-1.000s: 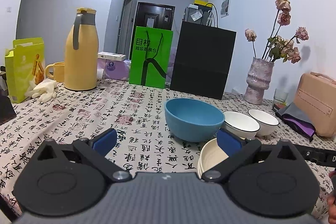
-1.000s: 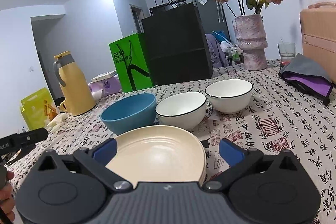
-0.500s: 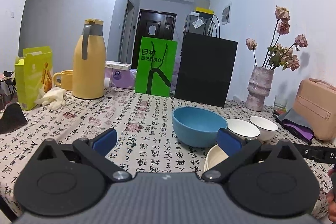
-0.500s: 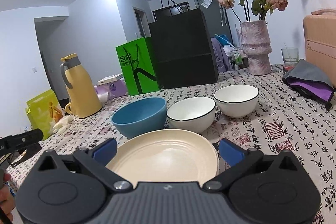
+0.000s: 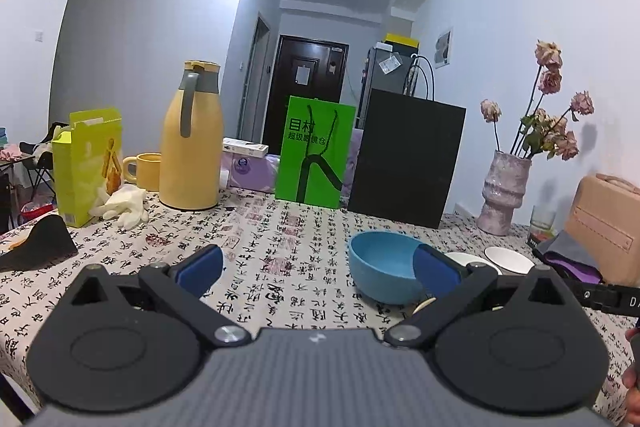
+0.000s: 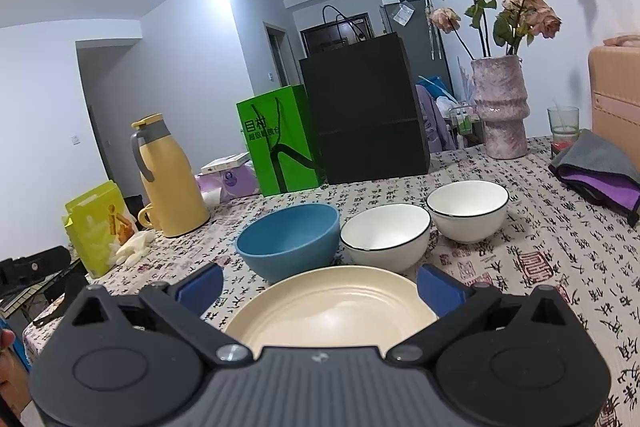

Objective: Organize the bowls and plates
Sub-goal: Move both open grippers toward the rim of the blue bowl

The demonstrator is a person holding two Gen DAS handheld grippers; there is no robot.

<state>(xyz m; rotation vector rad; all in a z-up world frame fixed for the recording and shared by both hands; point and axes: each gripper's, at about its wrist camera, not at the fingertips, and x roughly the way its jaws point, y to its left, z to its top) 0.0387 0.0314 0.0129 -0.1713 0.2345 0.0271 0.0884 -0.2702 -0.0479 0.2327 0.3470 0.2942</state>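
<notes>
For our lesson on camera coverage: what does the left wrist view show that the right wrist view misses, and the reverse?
Left wrist only: the dark door down the hall and the black cloth at the table's left edge.

Right wrist only: the whole cream plate between the right gripper fingers; the left view catches just a sliver of it.

Both: the blue bowl, two white bowls, yellow flask, green bag, black bag and vase.

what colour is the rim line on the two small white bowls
Black: a thin black line rings the rim of each white bowl, clearest in the right wrist view.
</notes>
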